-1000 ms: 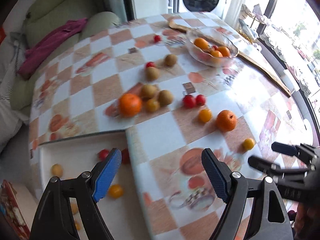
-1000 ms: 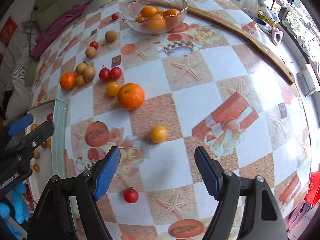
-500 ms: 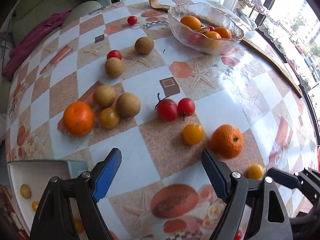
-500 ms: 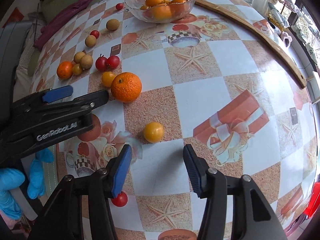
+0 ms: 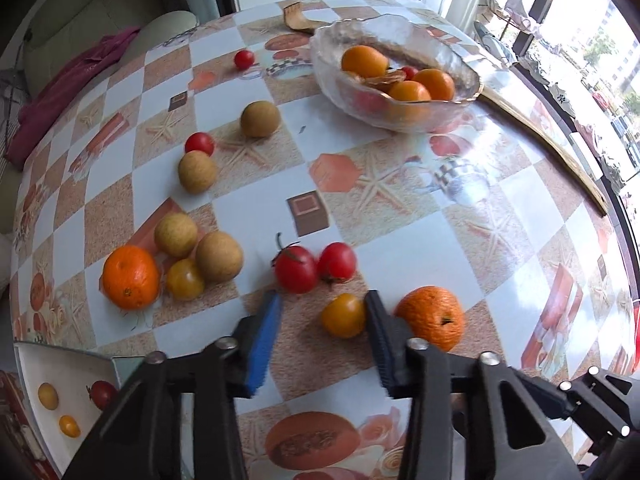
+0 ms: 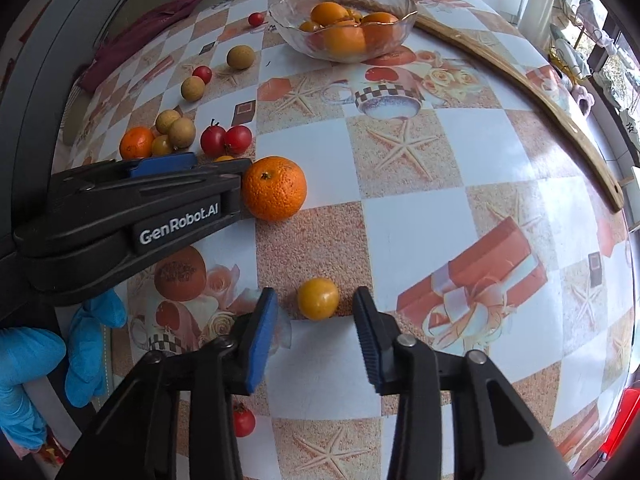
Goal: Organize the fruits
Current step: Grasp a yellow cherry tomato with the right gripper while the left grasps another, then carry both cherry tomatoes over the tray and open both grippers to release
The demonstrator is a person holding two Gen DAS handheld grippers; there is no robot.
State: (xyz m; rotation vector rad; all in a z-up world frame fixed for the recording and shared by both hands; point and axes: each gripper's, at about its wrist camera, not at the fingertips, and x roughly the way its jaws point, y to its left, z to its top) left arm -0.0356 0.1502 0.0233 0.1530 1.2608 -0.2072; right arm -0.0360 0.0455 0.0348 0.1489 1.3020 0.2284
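Left gripper (image 5: 322,320): jaws have just been closing around a yellow tomato (image 5: 343,315); the right pad touches it, the blue pad stands apart at 9 o'clock, so not yet clenched on it.
Right gripper (image 6: 314,314): jaws have just been closing, straddling another yellow tomato (image 6: 318,298) with gaps on both sides; released so far.
Why two at once: each hand takes one small fruit, likely to sort like with like.
Tray (image 5: 28,364): at 7 o'clock off the bench (image 5: 400,248) edge, already carrying small tomatoes, a probable destination.
Glass bowl (image 5: 394,80): at 1 o'clock, holding oranges.
Loose orange (image 5: 432,322): just beside the left gripper at 3 o'clock; risk of nudging it.
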